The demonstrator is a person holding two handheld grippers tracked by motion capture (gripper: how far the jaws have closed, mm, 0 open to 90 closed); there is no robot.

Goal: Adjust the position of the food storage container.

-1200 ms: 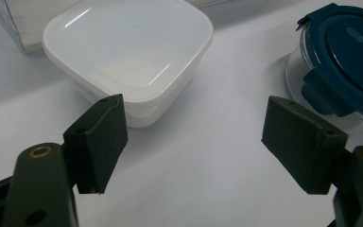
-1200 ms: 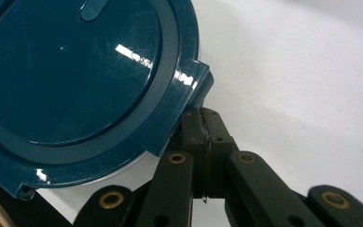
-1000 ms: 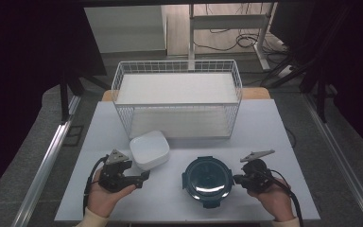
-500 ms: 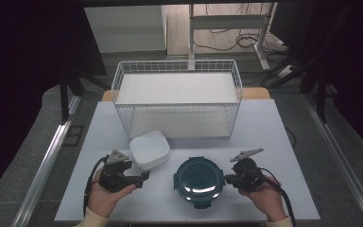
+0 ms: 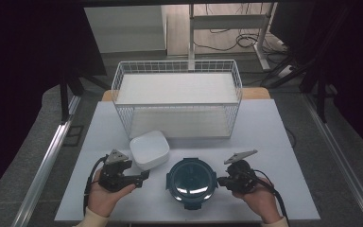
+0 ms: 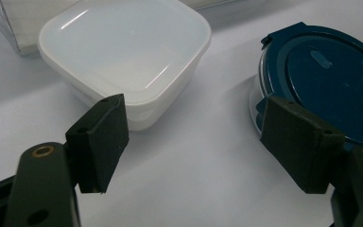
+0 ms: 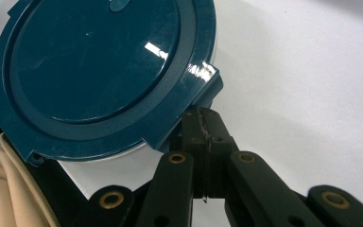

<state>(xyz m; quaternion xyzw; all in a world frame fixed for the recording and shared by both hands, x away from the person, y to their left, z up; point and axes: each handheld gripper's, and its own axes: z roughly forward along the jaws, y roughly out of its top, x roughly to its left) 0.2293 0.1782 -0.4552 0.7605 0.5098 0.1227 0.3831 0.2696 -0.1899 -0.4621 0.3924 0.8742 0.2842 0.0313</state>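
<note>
Black tongs (image 7: 207,127) with brass rivets, cream sleeves (image 7: 9,189).

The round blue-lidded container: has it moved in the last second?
Yes. The blue-lidded container has slid left, nearer the white tub, with the shut right gripper against its edge.

left: we hold our left gripper (image 5: 144,175) low over the table in our left hand (image 5: 103,196), jaws standing wide apart, pointing right | right: our right gripper (image 5: 220,180) sits in our right hand (image 5: 260,201), jaws pressed together (pads meeting flat), pointing left | forearms: both enter from the bottom edge
</note>
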